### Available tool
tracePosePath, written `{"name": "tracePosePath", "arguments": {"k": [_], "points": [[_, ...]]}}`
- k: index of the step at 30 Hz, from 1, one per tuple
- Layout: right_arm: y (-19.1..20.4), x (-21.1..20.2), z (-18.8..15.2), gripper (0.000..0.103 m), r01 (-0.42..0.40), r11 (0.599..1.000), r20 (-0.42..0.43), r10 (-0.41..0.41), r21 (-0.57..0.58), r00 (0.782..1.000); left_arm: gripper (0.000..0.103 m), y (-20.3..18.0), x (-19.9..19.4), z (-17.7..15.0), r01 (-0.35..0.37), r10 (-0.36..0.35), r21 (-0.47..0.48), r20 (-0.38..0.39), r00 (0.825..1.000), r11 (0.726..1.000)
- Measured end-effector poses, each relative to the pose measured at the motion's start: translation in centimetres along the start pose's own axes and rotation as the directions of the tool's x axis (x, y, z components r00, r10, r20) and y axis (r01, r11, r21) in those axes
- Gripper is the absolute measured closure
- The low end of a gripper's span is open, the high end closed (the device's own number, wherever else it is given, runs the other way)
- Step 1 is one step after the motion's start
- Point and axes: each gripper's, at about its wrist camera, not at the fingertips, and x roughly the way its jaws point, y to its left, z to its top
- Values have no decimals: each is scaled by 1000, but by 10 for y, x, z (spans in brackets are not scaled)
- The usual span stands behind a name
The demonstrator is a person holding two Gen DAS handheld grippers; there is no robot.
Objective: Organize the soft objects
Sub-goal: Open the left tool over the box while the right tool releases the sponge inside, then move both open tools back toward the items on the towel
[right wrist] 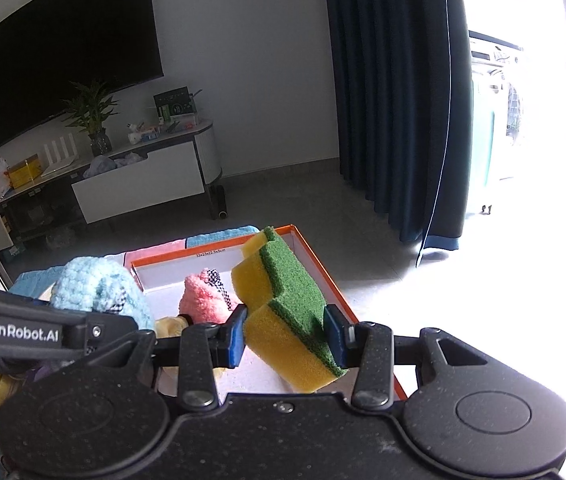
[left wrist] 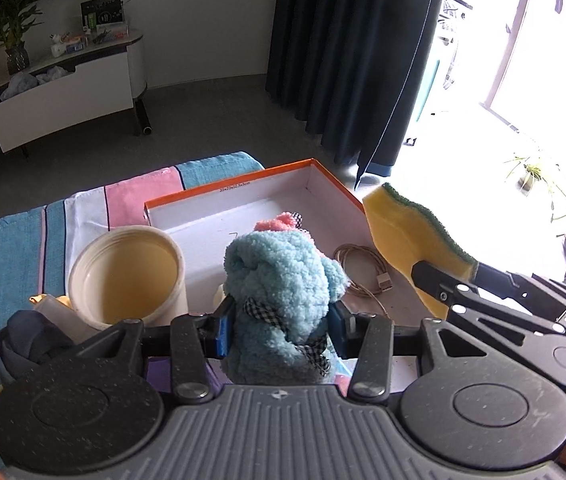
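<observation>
Two soft things are hanging over the orange box (left wrist: 243,184) where I'm clamping them, blue fluffy toy (left wrist: 283,280) in left gripper (left wrist: 281,330), sponge (right wrist: 287,308) in right gripper (right wrist: 285,332), neither dropped in, pink toy (right wrist: 203,300) already lying inside.

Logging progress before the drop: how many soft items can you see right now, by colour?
Blue: 1, the fluffy blue toy held in the left gripper.
Pink: 1, the fluffy pink toy in the orange box.
Yellow and green: 1, the sponge held in the right gripper.
Total: 3
</observation>
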Motion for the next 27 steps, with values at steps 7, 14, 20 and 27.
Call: {"name": "tracePosePath", "arguments": {"k": [7, 14, 20, 27], "points": [[-3, 4, 0, 52, 6, 1000, -9, -6, 4, 1000, 36, -5, 8, 9, 70, -70, -43, 5, 998, 997], [-2, 7, -1, 52, 9, 1000, -19, -9, 0, 1000, 17, -1, -1, 11, 76, -73, -71, 40, 997, 995], [7, 13, -3, 38, 12, 999, -23, -13, -44, 1000, 12, 5, -13, 11, 26, -22, -92, 45, 999, 995], [14, 15, -6, 30, -10, 997, -26, 8, -75, 1000, 11, 12, -35, 7, -3, 10, -85, 79, 997, 996]]}}
